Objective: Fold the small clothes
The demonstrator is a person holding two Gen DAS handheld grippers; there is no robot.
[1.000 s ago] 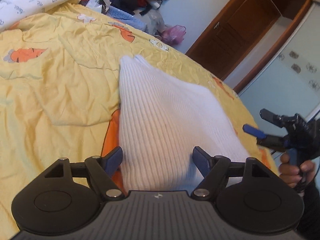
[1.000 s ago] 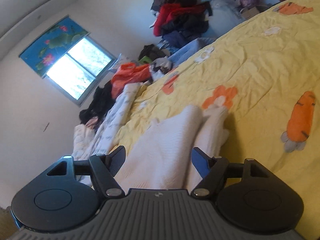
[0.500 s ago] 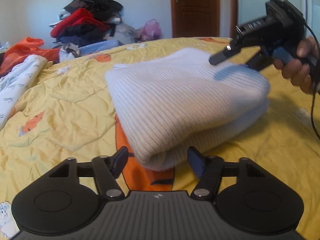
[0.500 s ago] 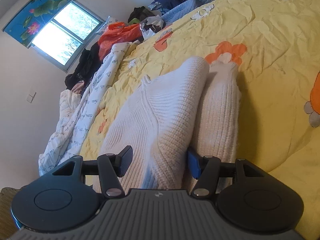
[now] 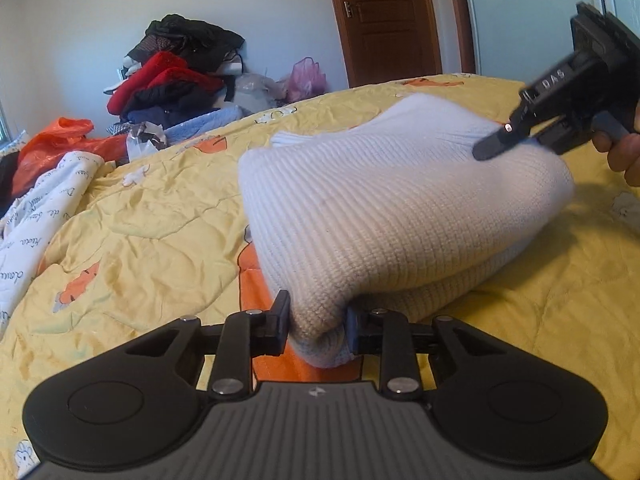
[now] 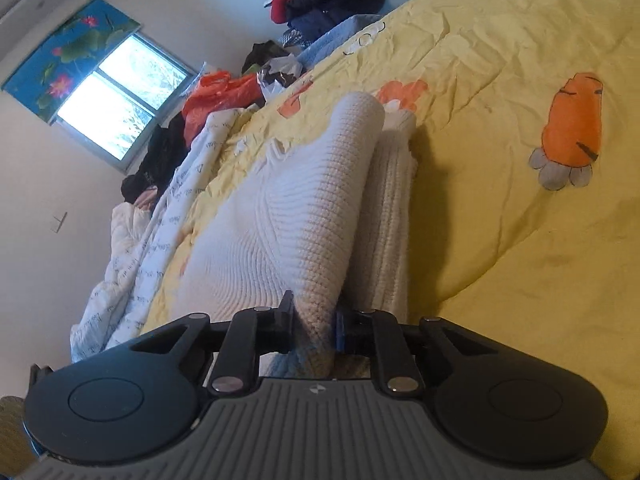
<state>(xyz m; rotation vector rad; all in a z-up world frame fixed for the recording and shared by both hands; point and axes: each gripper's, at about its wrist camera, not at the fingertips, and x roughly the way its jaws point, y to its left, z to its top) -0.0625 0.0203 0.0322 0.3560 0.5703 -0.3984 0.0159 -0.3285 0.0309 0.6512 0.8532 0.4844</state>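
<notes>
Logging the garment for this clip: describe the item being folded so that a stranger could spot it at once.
On the yellow carrot-print bedspread, away from the clothes pile by the wall, lies a white ribbed knit sweater, already doubled over. It alone is pinched at both ends, by the left gripper and right gripper.

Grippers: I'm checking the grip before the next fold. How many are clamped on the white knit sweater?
2. The left gripper pinches the sweater's near folded corner; the right gripper pinches its other end. Both closed in just now with knit between their fingers.

Yellow bedspread (image 5: 152, 236) (white sweater (image 5: 384, 216) atop)
</notes>
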